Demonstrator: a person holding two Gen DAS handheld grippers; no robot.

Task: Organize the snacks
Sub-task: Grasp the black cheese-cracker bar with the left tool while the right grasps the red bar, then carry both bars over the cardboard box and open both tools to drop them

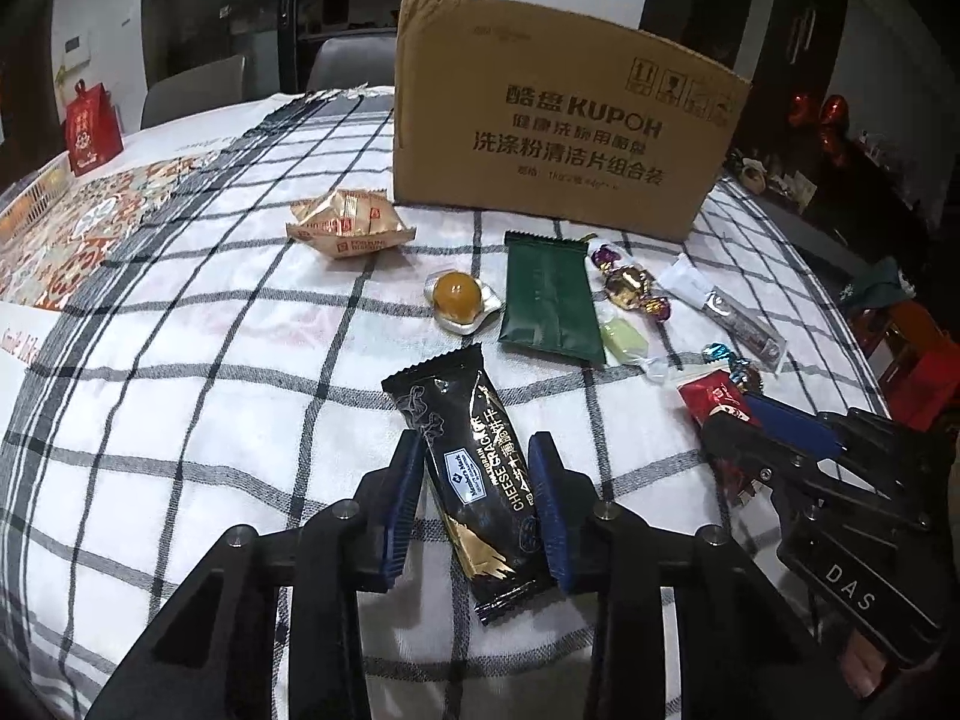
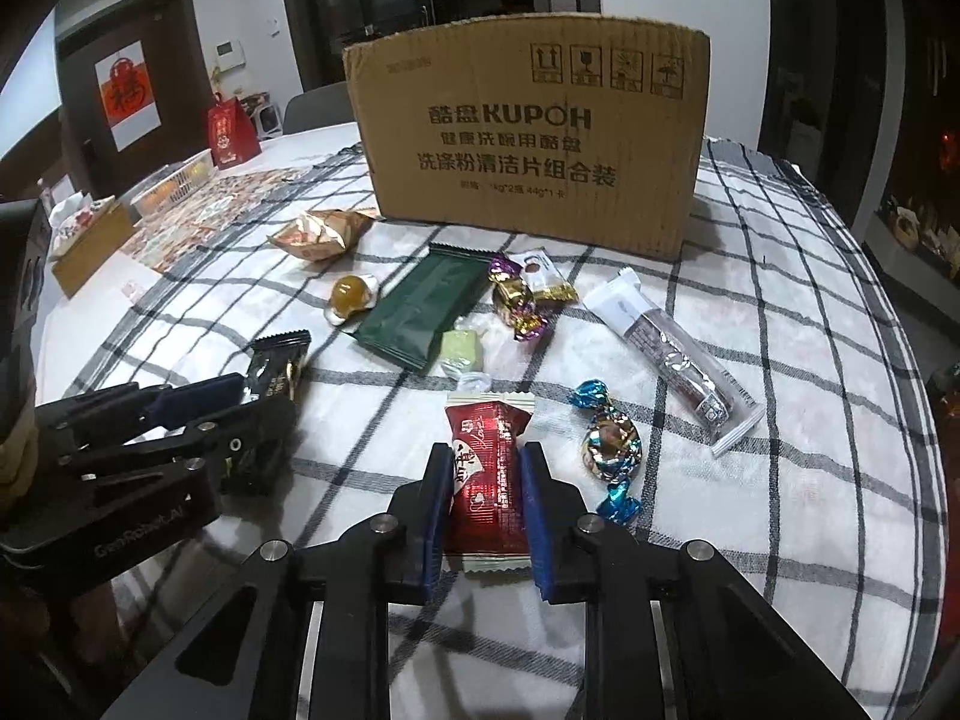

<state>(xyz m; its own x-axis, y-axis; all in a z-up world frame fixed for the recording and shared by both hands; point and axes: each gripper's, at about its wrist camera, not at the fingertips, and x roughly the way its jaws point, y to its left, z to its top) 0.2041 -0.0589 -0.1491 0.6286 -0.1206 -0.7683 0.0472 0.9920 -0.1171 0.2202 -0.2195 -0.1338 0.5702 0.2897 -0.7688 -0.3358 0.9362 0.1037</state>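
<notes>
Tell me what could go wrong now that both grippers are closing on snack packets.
The left gripper pinches the black cracker packet across its width, so the crackers might crush. The right gripper squeezes the red packet, a slick wrapper that could slip on lifting. The cardboard box has tall walls, so a low carry could bump the rim.

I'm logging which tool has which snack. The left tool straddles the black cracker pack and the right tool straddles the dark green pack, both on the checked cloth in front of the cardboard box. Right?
Not quite. The right tool straddles the red snack pack, as the right wrist view shows; the dark green pack lies untouched nearer the cardboard box. The rest holds: the left tool straddles the black cracker pack on the checked cloth.
</notes>
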